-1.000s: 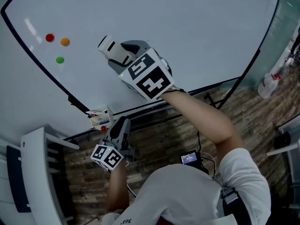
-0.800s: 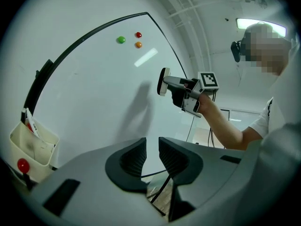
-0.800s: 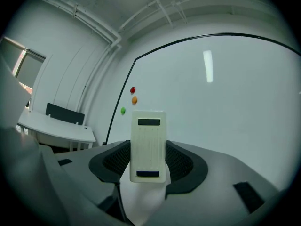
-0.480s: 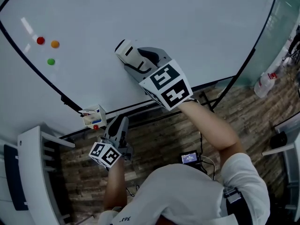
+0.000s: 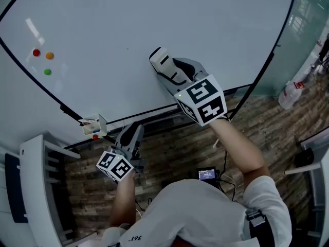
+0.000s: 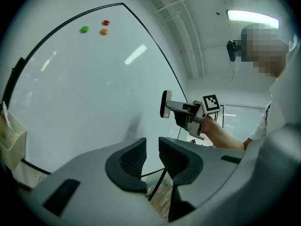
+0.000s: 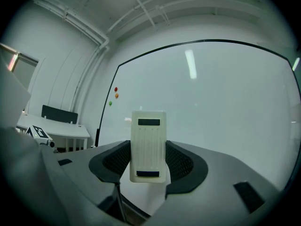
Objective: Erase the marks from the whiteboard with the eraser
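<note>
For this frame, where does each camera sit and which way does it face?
Head view: on the person's head, looking steeply down at the whiteboard; shows both arms, left gripper, right gripper.
Left gripper view: on the left gripper, looking up along its parted, empty fingers at the whiteboard; the right arm shows.
Right gripper view: on the right gripper, facing the whiteboard past fingers shut on the eraser.
Shared: all three show the magnets.

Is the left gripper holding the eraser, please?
No, the left gripper holds nothing; the eraser sits in the right gripper.
</note>
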The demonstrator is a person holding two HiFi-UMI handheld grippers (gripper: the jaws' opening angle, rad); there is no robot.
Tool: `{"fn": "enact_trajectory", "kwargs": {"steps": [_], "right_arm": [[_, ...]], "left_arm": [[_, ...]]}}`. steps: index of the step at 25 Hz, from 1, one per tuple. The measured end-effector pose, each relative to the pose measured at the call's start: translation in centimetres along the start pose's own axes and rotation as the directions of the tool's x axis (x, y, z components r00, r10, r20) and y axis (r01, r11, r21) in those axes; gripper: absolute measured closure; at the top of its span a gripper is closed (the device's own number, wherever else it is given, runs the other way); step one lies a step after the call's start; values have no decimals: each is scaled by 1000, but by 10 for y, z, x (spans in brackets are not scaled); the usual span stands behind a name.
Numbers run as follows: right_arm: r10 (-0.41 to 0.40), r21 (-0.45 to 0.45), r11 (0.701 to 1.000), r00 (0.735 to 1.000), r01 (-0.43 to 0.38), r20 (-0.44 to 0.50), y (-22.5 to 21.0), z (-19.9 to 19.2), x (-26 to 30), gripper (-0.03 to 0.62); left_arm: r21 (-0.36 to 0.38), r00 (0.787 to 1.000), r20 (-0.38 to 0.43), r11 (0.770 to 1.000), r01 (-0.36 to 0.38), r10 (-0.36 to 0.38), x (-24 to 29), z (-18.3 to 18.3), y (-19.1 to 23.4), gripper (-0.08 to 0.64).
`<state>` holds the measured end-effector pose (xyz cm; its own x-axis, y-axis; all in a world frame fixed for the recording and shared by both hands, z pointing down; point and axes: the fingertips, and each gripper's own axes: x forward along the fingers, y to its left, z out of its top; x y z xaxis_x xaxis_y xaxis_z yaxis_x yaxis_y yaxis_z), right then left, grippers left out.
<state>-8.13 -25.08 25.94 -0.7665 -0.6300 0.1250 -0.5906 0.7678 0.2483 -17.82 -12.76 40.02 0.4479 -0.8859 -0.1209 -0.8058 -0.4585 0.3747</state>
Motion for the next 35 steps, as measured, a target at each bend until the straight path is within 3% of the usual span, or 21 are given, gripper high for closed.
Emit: {"fn": "enact_trajectory", "kwargs": {"steps": [15,35], "right_arm": [[-65,85,994,997,69,-39,-67,-76,-90,342],[-39,249,967,994,63,-100,-60,-168,-138,342]], "left_arm": [[-13,999,-26,1000,23,-24,39,-31,-67,482],[-35,999,-40,999,-25,24,30,-56,-80,482]]}}
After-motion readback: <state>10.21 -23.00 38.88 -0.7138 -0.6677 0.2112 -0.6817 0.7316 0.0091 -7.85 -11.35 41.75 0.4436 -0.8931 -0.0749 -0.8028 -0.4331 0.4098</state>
